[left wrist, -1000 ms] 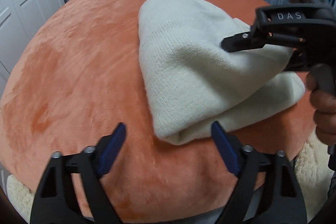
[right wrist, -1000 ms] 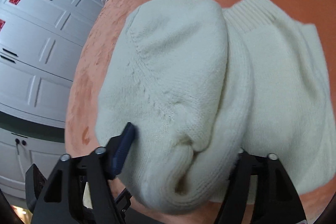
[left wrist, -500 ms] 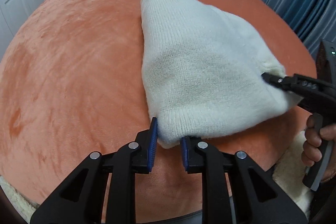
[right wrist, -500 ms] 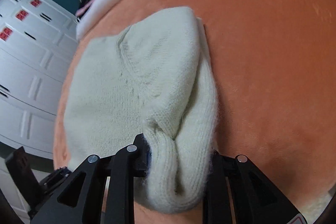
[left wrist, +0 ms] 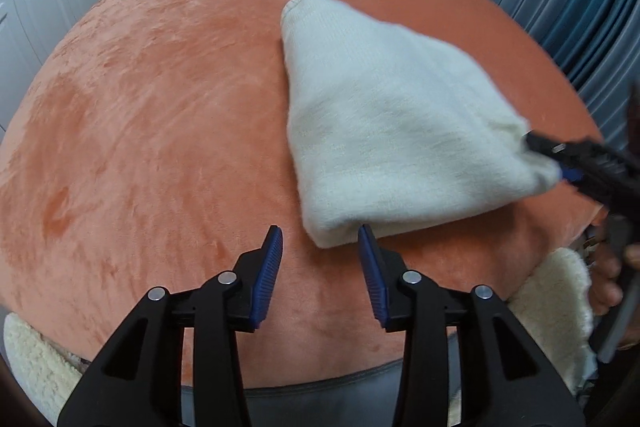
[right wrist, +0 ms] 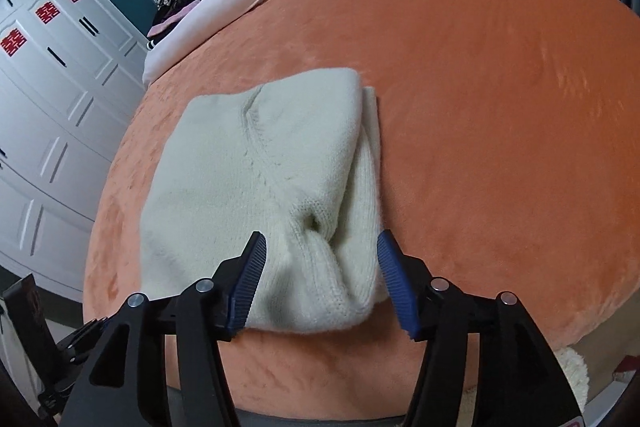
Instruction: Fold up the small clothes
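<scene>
Left tongs (left wrist: 320, 251): released, jaws spread, nothing between the pads. The folded cream knit beanie (left wrist: 392, 131) lies just ahead and to their right; its near-left corner touches or just overlaps the tip of the right pad (left wrist: 366, 251), hard to say which.

Beanie sits flat on the orange plush bed cover (left wrist: 160, 127), doubled over. From the left tongs its long axis runs away from the tongs, the narrow end far and the wide folded edge near and stretching off to the right.

Right tongs (right wrist: 320, 267): also released, jaws wide, straddling the thick bunched end of the beanie (right wrist: 272, 179). Fabric fills the gap, but neither pad looks pressed in. From here the beanie stretches forward and to the left.

Key relation: both tongs sit at the near edge, left tongs at one corner, right tongs at the other bunched end. The right tongs are nearer to a grasp, probably needing only to close; the left must shift right first.

Hard to read:
- In the left view the right tongs (left wrist: 560, 163) are motion-blurred, so contact at that end is unclear.
- Under-layers of the fold are hidden, and the lower layer only peeks out on the right in the right view.
- Bed's near edge is cut off by the tongs' bodies.
</scene>
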A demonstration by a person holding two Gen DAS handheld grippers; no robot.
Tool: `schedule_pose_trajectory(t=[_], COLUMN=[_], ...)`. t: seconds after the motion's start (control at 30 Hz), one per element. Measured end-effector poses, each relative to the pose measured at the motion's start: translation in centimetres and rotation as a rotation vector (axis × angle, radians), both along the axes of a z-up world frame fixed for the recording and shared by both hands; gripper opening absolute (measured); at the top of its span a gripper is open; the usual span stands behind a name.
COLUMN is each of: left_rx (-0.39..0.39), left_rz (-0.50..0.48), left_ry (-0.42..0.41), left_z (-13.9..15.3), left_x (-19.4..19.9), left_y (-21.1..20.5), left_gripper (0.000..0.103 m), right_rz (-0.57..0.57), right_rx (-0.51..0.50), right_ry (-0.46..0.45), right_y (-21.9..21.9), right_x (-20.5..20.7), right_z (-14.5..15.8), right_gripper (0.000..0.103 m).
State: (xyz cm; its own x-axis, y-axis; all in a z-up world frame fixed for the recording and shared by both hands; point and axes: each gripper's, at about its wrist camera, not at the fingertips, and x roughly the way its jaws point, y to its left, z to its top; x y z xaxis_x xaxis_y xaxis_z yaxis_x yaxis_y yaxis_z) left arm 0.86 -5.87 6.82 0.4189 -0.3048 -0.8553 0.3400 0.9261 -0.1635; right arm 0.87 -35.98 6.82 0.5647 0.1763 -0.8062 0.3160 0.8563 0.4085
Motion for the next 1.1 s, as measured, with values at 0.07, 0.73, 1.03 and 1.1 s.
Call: schedule_pose_trajectory(t=[0.07, 0.73, 1.03, 1.1], left_rx=[-0.052, 0.073, 0.083, 0.079], left_rz=[0.008, 0.07, 0.081, 0.084], left_ry=[-0.056, 0.032, 0.044, 0.048], left_z=[2.0, -2.3, -2.8, -3.0], left_x=[-0.6, 3.8, 4.1, 4.4], left_y=[0.3, -2.4, -2.3, -2.0], left_gripper=[0.047, 0.054, 0.058, 0.059], right_rz=[-0.007, 0.094, 0.434, 0.451], right_rx=[0.008, -0.169, -0.233, -0.286], right_ry=[0.027, -0.111, 0.19, 0.167], right_y=[0.2, 3.0, 13.9, 15.0], right_x=[0.3, 4.0, 20.1, 20.9], right_z=[-1.3, 7.7, -1.4, -3.1], right_gripper=[0.042, 0.021, 0.014, 0.014])
